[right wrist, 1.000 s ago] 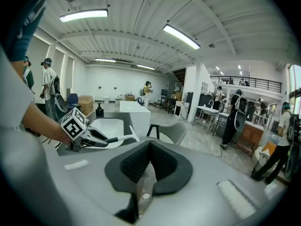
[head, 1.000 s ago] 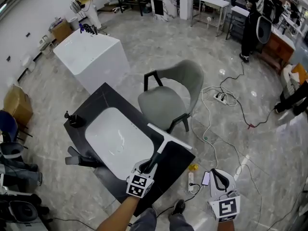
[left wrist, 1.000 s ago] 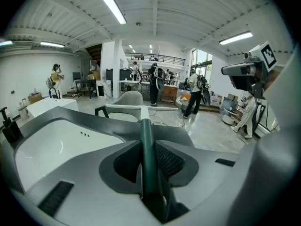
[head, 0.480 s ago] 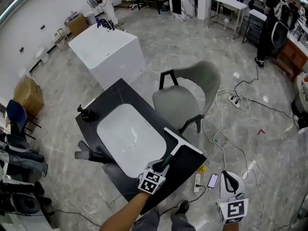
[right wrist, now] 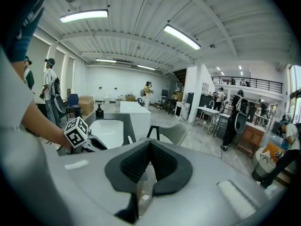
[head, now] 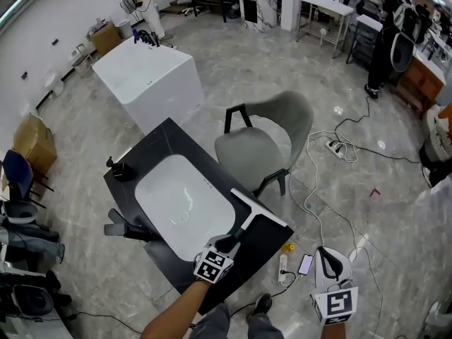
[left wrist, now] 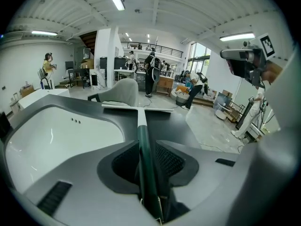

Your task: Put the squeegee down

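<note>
The squeegee [head: 248, 215] has a dark green handle and a pale blade [head: 258, 207]. My left gripper [head: 220, 249] is shut on the handle, over the near right part of the black counter [head: 159, 143]. In the left gripper view the handle [left wrist: 143, 149] runs between the jaws of that gripper [left wrist: 144, 147] to the blade [left wrist: 137, 108], which lies crosswise low over the counter's far edge. Whether the blade touches the counter I cannot tell. My right gripper [head: 327, 256] hangs over the floor to the right, and in its own view its jaws [right wrist: 149, 159] are shut with nothing between them.
A white sink basin [head: 183, 207] fills the counter, with a black faucet [head: 126, 229] and a dark dispenser [head: 117, 169] at its left. A grey chair [head: 258, 147] stands just beyond it and a white cabinet [head: 145, 76] farther back. A power strip [head: 282, 263], a phone [head: 305, 263] and cables lie on the floor.
The head camera has shifted a little. The squeegee stays in my left gripper over the counter's near right corner, and the right gripper stays low at the right.
</note>
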The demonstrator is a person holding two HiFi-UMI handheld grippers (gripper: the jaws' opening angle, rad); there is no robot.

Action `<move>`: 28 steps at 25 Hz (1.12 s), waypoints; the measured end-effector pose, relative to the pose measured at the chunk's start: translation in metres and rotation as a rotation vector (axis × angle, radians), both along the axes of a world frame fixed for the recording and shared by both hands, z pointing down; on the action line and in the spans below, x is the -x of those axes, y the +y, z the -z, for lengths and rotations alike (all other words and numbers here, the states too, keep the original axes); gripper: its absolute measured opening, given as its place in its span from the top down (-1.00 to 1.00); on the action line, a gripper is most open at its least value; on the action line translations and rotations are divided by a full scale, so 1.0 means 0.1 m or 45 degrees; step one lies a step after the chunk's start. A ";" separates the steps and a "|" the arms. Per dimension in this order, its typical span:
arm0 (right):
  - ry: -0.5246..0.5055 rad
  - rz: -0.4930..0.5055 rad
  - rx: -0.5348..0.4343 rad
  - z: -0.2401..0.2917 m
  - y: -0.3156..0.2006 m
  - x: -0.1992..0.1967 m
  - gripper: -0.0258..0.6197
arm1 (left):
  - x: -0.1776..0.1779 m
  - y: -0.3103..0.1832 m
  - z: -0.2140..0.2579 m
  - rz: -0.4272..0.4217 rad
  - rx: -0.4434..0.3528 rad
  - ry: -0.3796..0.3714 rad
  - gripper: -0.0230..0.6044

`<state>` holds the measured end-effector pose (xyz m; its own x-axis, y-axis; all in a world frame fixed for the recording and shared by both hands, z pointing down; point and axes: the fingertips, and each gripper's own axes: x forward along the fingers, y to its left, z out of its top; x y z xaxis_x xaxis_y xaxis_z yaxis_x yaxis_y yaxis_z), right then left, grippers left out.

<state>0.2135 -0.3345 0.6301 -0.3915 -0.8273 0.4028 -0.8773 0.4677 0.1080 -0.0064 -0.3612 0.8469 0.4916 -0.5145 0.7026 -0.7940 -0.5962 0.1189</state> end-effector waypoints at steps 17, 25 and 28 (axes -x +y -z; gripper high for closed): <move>-0.026 0.025 -0.145 0.93 0.26 0.07 0.89 | 0.56 0.30 1.75 0.023 -0.352 0.050 0.81; -0.039 0.103 -0.246 1.58 0.46 0.25 0.89 | 0.99 0.76 2.94 0.088 -0.564 0.067 0.91; -0.032 0.142 -0.280 1.79 0.52 0.36 0.89 | 1.10 0.94 3.28 0.115 -0.632 0.090 0.91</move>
<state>0.1773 -0.2827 0.4507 -0.4930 -0.8451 0.2068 -0.8253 0.5295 0.1964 -0.1167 -0.2669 0.5185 0.4672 -0.8206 0.3292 -0.8451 -0.5239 -0.1065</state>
